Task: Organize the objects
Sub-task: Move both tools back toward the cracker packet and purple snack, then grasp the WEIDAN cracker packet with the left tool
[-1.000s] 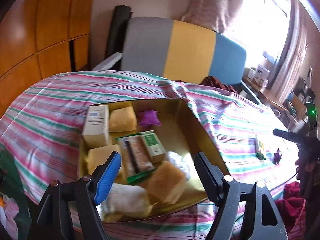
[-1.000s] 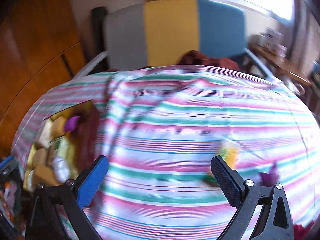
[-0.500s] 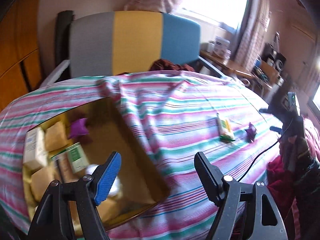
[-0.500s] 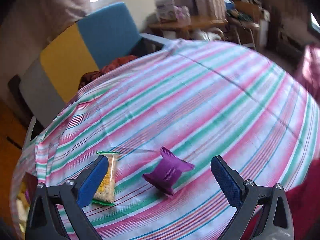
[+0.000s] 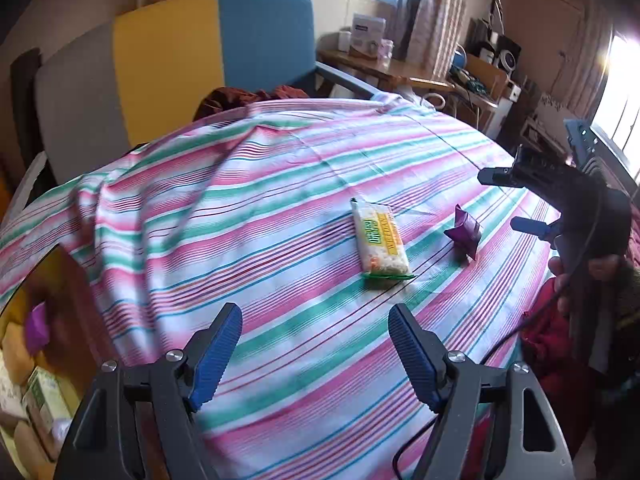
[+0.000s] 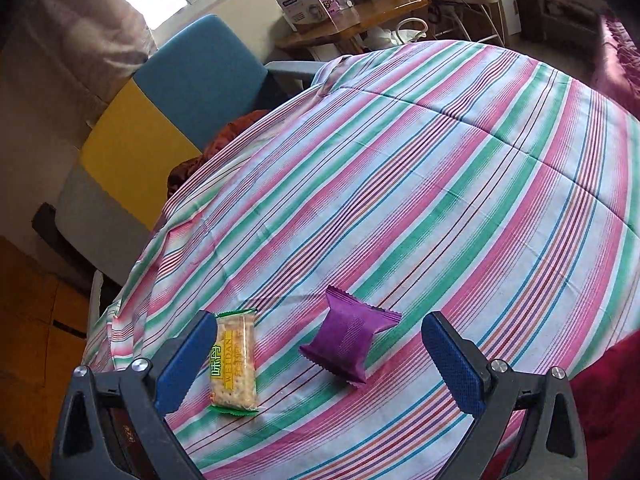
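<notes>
A cracker packet with green ends and a purple snack pouch lie side by side on the striped tablecloth. My right gripper is open just above the cloth, with the purple pouch between its blue pads and the cracker packet next to its left pad. In the left wrist view the right gripper shows at the right, held in a person's hand. My left gripper hovers open and empty, short of the packets. A yellow box of snacks sits at the far left.
A grey, yellow and blue chair stands behind the table, with a dark red cloth on its seat. A wooden side table with boxes lies beyond. Red fabric hangs at the table's right edge, and a black cable runs there.
My left gripper swung right, away from the box toward the two packets. My right gripper swept right and closed in until the purple pouch lies between its fingers.
</notes>
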`<state>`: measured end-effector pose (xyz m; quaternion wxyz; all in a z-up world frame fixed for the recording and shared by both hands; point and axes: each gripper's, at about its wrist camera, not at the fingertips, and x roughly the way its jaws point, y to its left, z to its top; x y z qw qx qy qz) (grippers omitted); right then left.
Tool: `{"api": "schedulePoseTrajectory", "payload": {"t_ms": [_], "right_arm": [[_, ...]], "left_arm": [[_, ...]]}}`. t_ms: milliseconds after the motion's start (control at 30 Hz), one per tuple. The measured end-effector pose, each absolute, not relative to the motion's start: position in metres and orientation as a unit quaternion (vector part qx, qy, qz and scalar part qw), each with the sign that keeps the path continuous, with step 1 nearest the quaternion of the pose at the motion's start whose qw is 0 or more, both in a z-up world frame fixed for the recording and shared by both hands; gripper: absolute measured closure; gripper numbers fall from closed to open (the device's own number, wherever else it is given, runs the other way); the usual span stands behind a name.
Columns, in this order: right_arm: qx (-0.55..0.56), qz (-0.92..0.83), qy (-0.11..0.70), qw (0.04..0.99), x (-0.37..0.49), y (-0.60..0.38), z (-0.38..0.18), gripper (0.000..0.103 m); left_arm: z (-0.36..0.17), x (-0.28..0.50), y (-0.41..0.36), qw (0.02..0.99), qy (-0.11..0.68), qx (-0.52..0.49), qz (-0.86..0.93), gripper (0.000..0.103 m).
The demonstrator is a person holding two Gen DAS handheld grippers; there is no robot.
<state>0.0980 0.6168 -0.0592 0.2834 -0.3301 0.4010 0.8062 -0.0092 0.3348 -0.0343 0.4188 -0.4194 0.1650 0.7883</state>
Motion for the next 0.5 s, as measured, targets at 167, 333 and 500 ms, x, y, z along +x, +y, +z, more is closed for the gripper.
{"api": "schedulePoseTrajectory", "payload": {"t_ms": [167,333,500], "right_arm": [[-0.332,0.805,0.408,0.276,0.097,0.617,-0.061,0.000],[-0.336,0.802,0.415,0.269,0.095,0.618,-0.065,0.000],[-0.333,0.802,0.424,0.257,0.095,0.619,-0.066,0.000]], "left_arm": [[-0.049,-0.015,0.377,0.431,0.191,-0.429,0.770,0.026],[-0.063,-0.020,0.422,0.444,0.214,-0.436,0.753,0.026],[-0.081,-0.027,0.462,0.441,0.231,-0.448,0.743,0.022]]}}
